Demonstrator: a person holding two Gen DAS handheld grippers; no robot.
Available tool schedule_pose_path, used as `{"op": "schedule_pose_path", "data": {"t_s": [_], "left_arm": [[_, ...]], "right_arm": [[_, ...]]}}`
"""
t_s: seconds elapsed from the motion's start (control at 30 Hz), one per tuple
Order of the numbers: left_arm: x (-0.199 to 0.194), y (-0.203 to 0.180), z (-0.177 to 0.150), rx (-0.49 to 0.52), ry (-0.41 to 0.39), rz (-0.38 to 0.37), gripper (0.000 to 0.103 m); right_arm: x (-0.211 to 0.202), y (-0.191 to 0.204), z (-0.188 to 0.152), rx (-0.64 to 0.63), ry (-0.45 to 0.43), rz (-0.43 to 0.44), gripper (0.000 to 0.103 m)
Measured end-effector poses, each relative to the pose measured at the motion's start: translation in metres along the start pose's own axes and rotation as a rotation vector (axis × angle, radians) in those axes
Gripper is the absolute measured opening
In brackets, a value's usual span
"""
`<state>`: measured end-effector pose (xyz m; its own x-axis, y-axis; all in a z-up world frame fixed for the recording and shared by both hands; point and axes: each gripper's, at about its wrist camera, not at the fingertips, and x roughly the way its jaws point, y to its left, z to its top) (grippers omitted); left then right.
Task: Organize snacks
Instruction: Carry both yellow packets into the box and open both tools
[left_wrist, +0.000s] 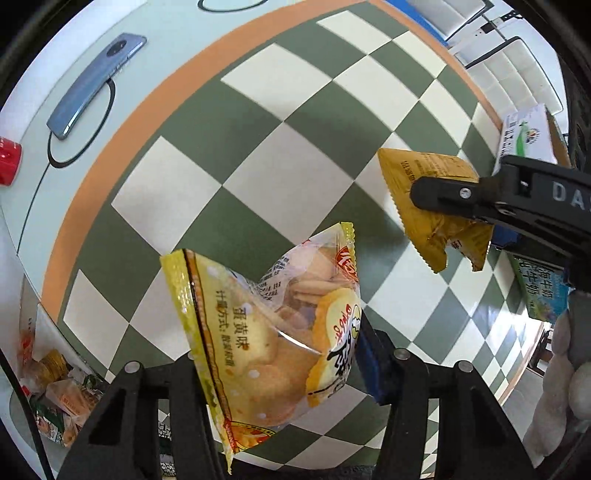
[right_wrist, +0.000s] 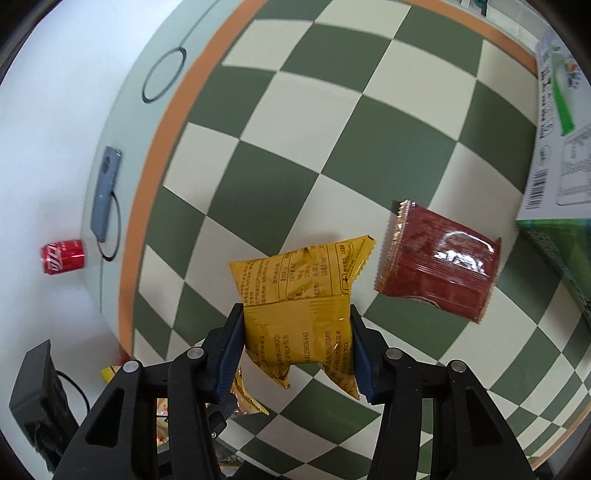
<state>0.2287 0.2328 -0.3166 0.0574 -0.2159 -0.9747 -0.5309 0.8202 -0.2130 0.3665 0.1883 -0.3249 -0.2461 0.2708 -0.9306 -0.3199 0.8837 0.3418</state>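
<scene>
Right claw (right_wrist: 297, 347) grips a yellow packet (right_wrist: 299, 295), left claw (left_wrist: 280, 354) a biscuit bag (left_wrist: 273, 325), over checkered mat (right_wrist: 295, 147).

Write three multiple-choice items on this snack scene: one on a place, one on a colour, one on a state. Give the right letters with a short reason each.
1. Where does the red packet lie?
A. on the checkered mat
B. on the phone
C. in the left gripper

2. What colour is the packet held by the right gripper?
A. blue
B. yellow
C. white

3. What is the state of the left gripper?
A. open and empty
B. shut on the red can
C. shut on the cookie bag

Answers:
1 A: the right wrist view shows the red packet flat on the green and cream squares.
2 B: the yellow packet sits squeezed between the right gripper's fingers.
3 C: the left wrist view shows the clear, yellow-edged cookie bag clamped between the fingers.
</scene>
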Motion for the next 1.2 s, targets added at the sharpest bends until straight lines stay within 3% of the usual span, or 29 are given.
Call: {"op": "schedule_pose_path", "data": {"t_s": [0.3, 0.57, 0.9, 1.07, 1.2], "left_arm": [[-0.040, -0.019, 0.001, 0.052, -0.062, -0.023, 0.051], [-0.092, -0.068, 0.009, 0.164, -0.141, -0.066, 0.051], [-0.129, -0.214, 0.040, 0.437, -0.204, -0.113, 0.051], [-0.118, -0.293, 0.073, 0.556, -0.201, -0.085, 0.052], [-0.094, -0.340, 0.099, 0.620, -0.172, -0.026, 0.052]], "right_arm": [[-0.058, -0.016, -0.020, 0.022, -0.095, 0.087, 0.054], [-0.126, -0.054, -0.043, 0.073, -0.200, 0.163, 0.054], [-0.214, -0.149, -0.076, 0.257, -0.385, 0.216, 0.054], [-0.253, -0.225, -0.089, 0.394, -0.473, 0.172, 0.054], [-0.264, -0.281, -0.095, 0.496, -0.489, 0.142, 0.054]]}}
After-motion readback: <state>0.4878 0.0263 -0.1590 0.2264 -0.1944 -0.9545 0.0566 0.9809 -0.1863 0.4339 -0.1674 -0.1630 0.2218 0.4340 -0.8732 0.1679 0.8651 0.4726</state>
